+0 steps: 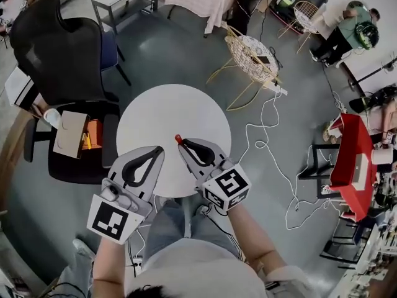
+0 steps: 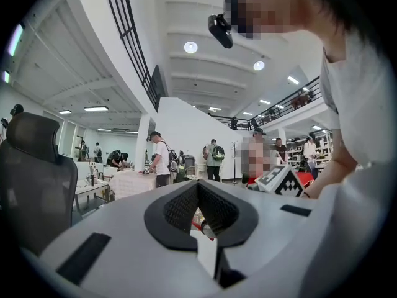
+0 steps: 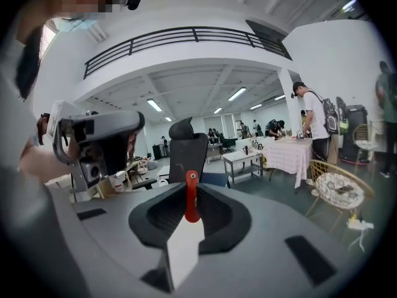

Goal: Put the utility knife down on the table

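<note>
A red utility knife (image 1: 178, 139) pokes out past the tips of my right gripper (image 1: 183, 148), which is shut on it above the round white table (image 1: 167, 113). In the right gripper view the knife (image 3: 191, 198) stands upright, pinched between the jaws of the right gripper (image 3: 190, 188), its round end above them. My left gripper (image 1: 159, 149) hovers just left of it over the table's near edge, shut with nothing in it. In the left gripper view the left gripper (image 2: 198, 186) has its jaws meeting, and a bit of the red knife (image 2: 197, 226) shows through the gap below.
A black office chair (image 1: 59, 42) stands at the left, with a second chair (image 1: 74, 138) carrying a cardboard box beside the table. A yellow wire stool (image 1: 253, 56) is beyond the table. White cables (image 1: 268, 143) trail over the floor toward a red cart (image 1: 352, 157).
</note>
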